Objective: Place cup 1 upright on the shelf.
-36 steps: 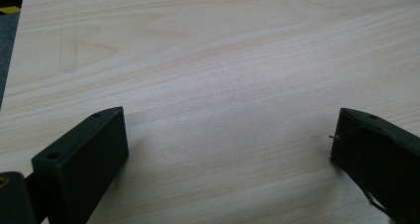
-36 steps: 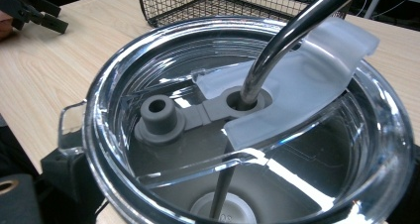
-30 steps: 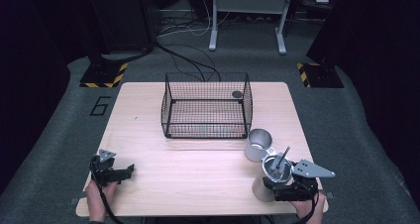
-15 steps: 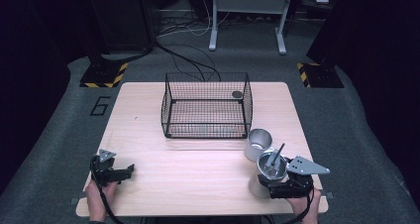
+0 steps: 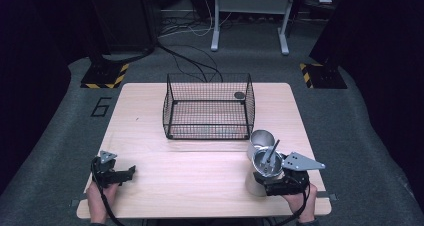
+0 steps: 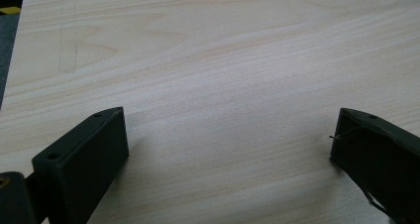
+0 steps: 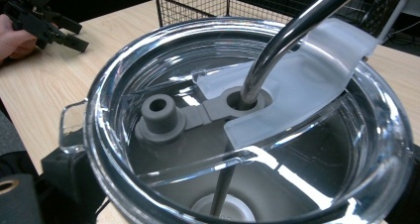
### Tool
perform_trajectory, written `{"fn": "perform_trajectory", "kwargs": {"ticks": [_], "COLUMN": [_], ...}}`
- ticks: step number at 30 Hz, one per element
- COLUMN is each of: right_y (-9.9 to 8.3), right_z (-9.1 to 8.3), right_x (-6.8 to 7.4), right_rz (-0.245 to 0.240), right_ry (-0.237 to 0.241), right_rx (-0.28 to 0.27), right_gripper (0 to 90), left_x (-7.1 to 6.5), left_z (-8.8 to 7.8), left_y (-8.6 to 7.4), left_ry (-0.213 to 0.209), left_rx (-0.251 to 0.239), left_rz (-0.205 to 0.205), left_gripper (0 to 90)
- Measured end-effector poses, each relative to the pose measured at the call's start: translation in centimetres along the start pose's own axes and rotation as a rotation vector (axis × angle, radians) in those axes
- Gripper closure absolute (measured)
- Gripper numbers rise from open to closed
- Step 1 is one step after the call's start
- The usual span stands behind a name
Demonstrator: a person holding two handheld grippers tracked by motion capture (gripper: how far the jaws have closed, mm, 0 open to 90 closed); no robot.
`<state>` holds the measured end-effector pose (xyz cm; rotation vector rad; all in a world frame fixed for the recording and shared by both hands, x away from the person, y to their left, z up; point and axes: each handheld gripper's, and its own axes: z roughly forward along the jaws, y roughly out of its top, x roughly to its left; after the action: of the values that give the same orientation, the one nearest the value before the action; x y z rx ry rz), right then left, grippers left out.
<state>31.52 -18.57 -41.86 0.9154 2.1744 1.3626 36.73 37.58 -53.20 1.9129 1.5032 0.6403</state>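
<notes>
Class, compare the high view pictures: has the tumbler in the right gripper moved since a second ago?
Yes, slightly: the tumbler has shifted left and away from the person, closer to the steel cup beside the wire basket.

Pale wood desk (image 5: 210,171), square-cornered, set on grey carpet (image 5: 65,151). Black wire basket (image 5: 208,107) sits at desk's middle, toward far edge; small dark round object (image 5: 239,95) inside its far right corner. Steel cup (image 5: 262,139) stands just off basket's near right corner. Second steel cup (image 5: 264,167), clear lid and metal straw (image 5: 271,151), just beside first, toward near right edge; whether it rests on desk, cannot tell. Left half of desk bare wood grain.
</notes>
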Motion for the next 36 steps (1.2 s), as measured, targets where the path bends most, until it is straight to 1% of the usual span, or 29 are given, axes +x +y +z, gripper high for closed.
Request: {"fn": "perform_trajectory", "kwargs": {"ticks": [2, 6, 7, 8, 10, 12, 16, 17, 25, 26, 27, 31, 32, 33, 35, 36], "right_y": [0.3, 0.9, 1.1, 1.2, 1.5, 1.8, 2.4, 2.5, 3.7, 3.8, 3.9, 4.5, 4.6, 4.7, 5.0, 5.1], "right_z": [0.3, 0.7, 0.8, 0.9, 1.1, 1.4, 1.9, 2.0, 3.0, 3.1, 3.2, 3.5, 3.5, 3.5, 3.6, 3.7], "right_x": [0.1, 0.2, 0.3, 0.3, 0.4, 0.5, 0.6, 0.7, 0.8, 0.9, 0.8, 0.8, 0.9, 0.8, 0.9, 0.8], "right_rz": [-0.006, -0.006, -0.013, -0.006, -0.017, -0.012, -0.023, -0.017, -0.021, -0.016, -0.022, -0.022, -0.015, -0.024, -0.019, -0.025], "right_ry": [0.007, 0.011, 0.018, 0.013, 0.022, 0.018, 0.026, 0.024, 0.028, 0.027, 0.03, 0.029, 0.028, 0.033, 0.034, 0.033], "right_rx": [-0.007, -0.003, 0.0, -0.003, -0.001, 0.001, 0.0, 0.0, 0.012, 0.011, 0.013, 0.01, 0.012, 0.015, 0.015, 0.011], "right_gripper": [3.5, 3.5, 3.5, 3.5, 3.5, 3.5, 3.5, 3.5, 3.5, 3.5, 3.5, 3.5, 3.5, 3.5, 3.5, 3.5], "left_x": [0.0, 0.0, 0.0, 0.0, 0.0, 0.0, 0.0, 0.0, 0.0, 0.0, 0.0, 0.0, 0.0, 0.0, 0.0, 0.0], "left_z": [0.0, 0.0, 0.0, 0.0, 0.0, 0.0, 0.0, 0.0, 0.0, 0.0, 0.0, 0.0, 0.0, 0.0, 0.0, 0.0], "left_y": [0.0, 0.0, 0.0, 0.0, 0.0, 0.0, 0.0, 0.0, 0.0, 0.0, 0.0, 0.0, 0.0, 0.0, 0.0, 0.0], "left_ry": [0.0, 0.0, 0.001, 0.001, 0.001, 0.0, 0.001, 0.001, 0.0, 0.0, 0.0, 0.001, 0.001, 0.0, 0.0, 0.0], "left_rx": [-0.002, -0.001, -0.003, -0.001, -0.003, 0.0, -0.004, -0.002, 0.0, 0.0, 0.0, -0.002, -0.002, 0.0, 0.0, 0.0], "left_rz": [0.001, 0.0, 0.002, 0.001, 0.002, 0.0, 0.003, 0.002, -0.001, 0.0, 0.0, 0.001, 0.001, -0.001, 0.0, 0.0], "left_gripper": [1.1, 1.1, 1.1, 1.1, 1.1, 1.1, 1.1, 1.1, 1.1, 1.1, 1.1, 1.1, 1.1, 1.1, 1.1, 1.1]}}
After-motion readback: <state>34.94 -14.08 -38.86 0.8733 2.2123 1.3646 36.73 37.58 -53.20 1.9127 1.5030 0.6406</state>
